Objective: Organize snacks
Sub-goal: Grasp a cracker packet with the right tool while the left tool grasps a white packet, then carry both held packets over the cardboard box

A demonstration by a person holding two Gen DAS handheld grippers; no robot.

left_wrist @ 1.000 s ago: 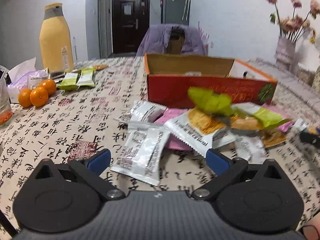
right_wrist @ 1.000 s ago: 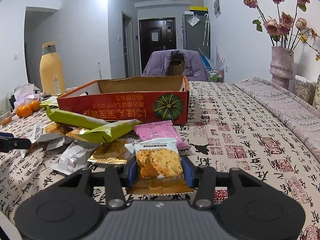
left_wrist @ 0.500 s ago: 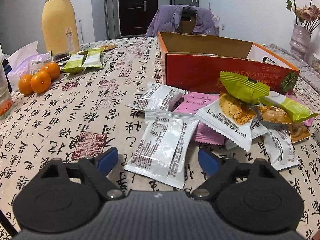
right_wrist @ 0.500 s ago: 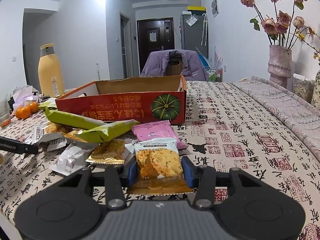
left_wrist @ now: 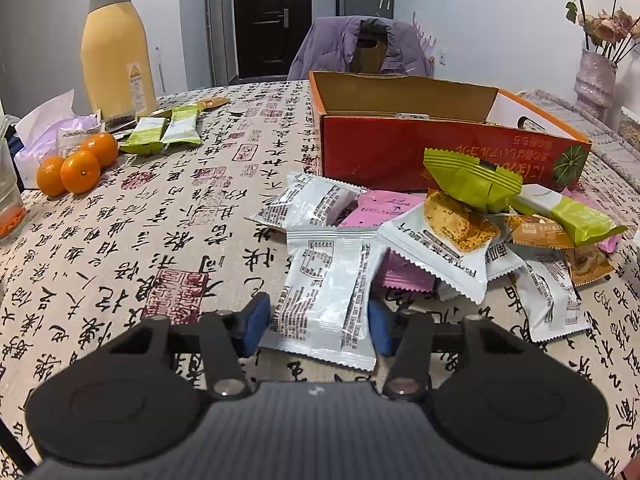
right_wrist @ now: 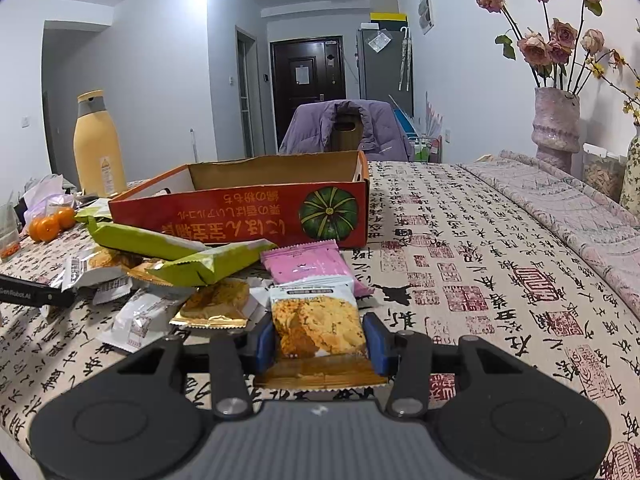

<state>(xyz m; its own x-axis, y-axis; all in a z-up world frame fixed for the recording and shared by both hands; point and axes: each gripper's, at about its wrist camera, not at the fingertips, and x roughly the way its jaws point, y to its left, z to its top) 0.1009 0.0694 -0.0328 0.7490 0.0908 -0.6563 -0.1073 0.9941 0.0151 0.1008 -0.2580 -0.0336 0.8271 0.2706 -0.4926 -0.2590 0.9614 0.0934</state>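
Observation:
A pile of snack packets lies in front of an open red cardboard box (left_wrist: 440,152), which also shows in the right wrist view (right_wrist: 240,216). My left gripper (left_wrist: 318,326) has its blue pads against both sides of a white-grey packet (left_wrist: 328,280) lying on the tablecloth. My right gripper (right_wrist: 320,340) is shut on a cracker packet (right_wrist: 318,324) with a gold lower edge, held just above the table. Green packets (left_wrist: 472,180) lie on top of the pile, with pink (right_wrist: 308,264) and white ones around.
A yellow bottle (left_wrist: 118,56), three oranges (left_wrist: 78,162), two green packets (left_wrist: 164,132) and a tissue bag stand at the left. A vase with dried roses (right_wrist: 556,120) stands far right. A chair with a purple jacket (right_wrist: 348,128) is behind the table. The left gripper's tip (right_wrist: 36,294) shows at the pile's left.
My left gripper moved forward over the white-grey packet and its jaws closed in from wide open onto the packet's sides. The right gripper stayed put, holding the cracker packet.

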